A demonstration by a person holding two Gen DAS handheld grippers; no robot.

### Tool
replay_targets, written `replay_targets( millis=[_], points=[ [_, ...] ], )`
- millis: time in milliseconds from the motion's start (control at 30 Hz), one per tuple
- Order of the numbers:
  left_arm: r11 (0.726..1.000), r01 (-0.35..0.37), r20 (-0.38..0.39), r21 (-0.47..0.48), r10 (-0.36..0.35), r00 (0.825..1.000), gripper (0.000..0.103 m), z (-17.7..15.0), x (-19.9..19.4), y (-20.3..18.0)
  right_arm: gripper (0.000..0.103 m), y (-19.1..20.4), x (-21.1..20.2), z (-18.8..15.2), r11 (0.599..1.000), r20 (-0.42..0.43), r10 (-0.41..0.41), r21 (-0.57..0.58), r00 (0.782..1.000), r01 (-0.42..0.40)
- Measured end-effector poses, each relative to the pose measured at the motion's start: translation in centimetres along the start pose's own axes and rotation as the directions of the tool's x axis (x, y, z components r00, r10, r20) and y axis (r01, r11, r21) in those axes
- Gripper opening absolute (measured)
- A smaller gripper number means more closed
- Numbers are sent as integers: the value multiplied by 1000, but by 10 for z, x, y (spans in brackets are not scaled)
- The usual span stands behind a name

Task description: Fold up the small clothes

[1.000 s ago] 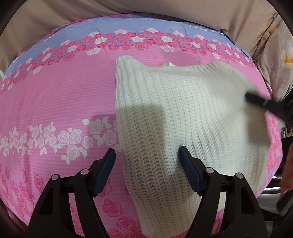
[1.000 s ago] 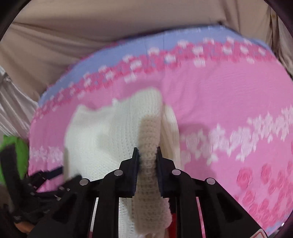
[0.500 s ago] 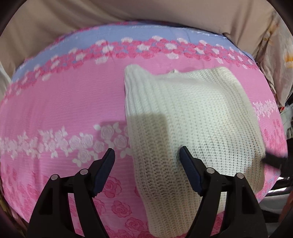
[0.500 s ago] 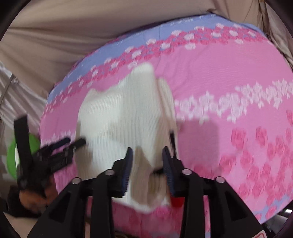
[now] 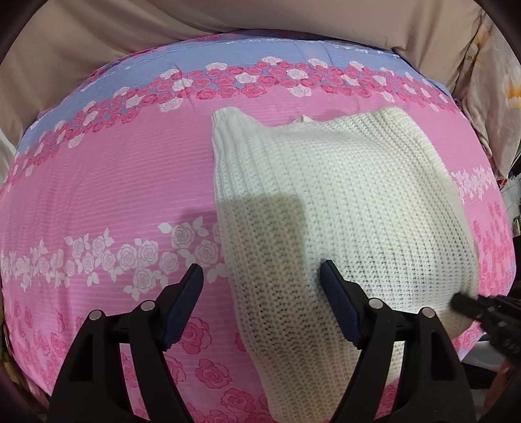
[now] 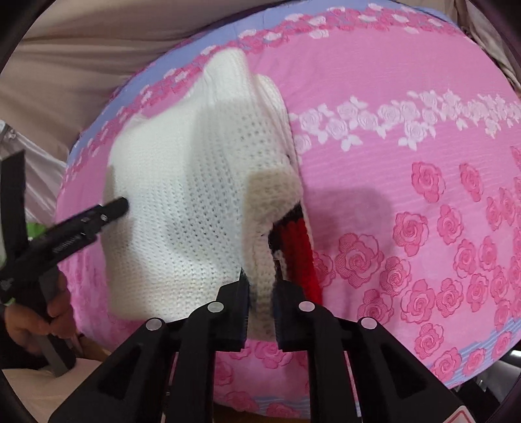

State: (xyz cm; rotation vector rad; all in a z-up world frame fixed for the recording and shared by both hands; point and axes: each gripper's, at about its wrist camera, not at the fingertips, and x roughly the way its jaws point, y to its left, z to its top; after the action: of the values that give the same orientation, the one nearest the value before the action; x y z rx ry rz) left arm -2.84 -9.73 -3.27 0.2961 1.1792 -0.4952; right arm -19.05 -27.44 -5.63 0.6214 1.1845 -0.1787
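Observation:
A cream knitted sweater [image 5: 342, 208] lies folded on the pink rose-patterned bedspread [image 5: 97, 195]. My left gripper [image 5: 262, 293] is open and empty, hovering over the sweater's near left edge. In the right wrist view the sweater [image 6: 182, 182] shows red and black knit [image 6: 294, 237] under its lifted near right edge. My right gripper [image 6: 260, 293] is shut on that near edge of the sweater. The left gripper's finger [image 6: 97, 214] shows at the sweater's left side. The right gripper's tip [image 5: 469, 304] shows at the sweater's near right corner.
The bedspread [image 6: 423, 162] has a blue band with roses along its far edge [image 5: 260, 61]. Beige fabric [image 5: 162, 22] lies behind it. A floral pillow [image 5: 498, 81] sits at the far right. A hand [image 6: 39, 319] holds the left gripper's handle.
The right gripper let go of the sleeve it had laid across the sweater, drew back toward the near edge and shut on the sweater's near right edge. The left gripper stayed open.

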Motion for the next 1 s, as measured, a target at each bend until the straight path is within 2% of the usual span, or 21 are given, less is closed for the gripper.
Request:
replay_targets(
  millis=[133,233,267,433,467,533,633,667,733,800,833,867,900,933,1000],
  points=[
    [1000,1,2,-13,-1,1000,72,1,-2,1,21,1,-33,17,997,109,46,53,993,-52],
    [1000,3,-7,-30,-3,1000,72,0,1,3,41,6,-37,44,998,154,36,40,987,-42],
    [999,1,-7,-32,-2,1000,73,0,2,3,42,8,-34,53,999,160,25,30,987,-31],
    [999,-15,-10,-40,14,1000,74,-1,8,3,40,29,2,102,999,120,-12,-48,993,17],
    [999,-13,-12,-47,13,1000,74,-1,9,4,16,32,10,109,998,100,-15,-67,995,22],
    [998,-10,-8,-55,10,1000,76,-1,10,6,14,30,20,118,996,93,-33,-85,995,41],
    [999,-6,-4,-54,6,1000,78,-1,14,5,13,12,30,125,997,101,-53,-52,994,58],
    [999,-8,-3,-52,8,1000,78,-1,14,5,13,2,39,123,999,81,-36,-27,996,38],
    [997,25,6,-66,-25,1000,77,0,6,7,14,-2,33,119,1000,93,-7,-1,996,7],
    [988,105,36,-115,-102,994,77,-2,-6,17,21,2,13,113,1000,111,11,10,994,-12],
    [974,165,54,-156,-159,986,78,-5,-13,26,27,4,6,109,1000,123,16,11,992,-17],
    [955,220,63,-198,-211,975,81,-8,-16,34,43,6,-7,100,1000,137,8,10,991,-10],
    [939,256,57,-231,-250,967,83,-11,-15,41,51,6,-14,90,1000,148,-3,14,989,1],
    [925,279,45,-257,-277,960,83,-13,-12,45,64,7,-17,82,1000,156,-3,20,988,0],
    [900,309,17,-308,-319,947,83,-19,0,50,68,3,-14,61,1000,126,4,24,992,-7]
  ],
)
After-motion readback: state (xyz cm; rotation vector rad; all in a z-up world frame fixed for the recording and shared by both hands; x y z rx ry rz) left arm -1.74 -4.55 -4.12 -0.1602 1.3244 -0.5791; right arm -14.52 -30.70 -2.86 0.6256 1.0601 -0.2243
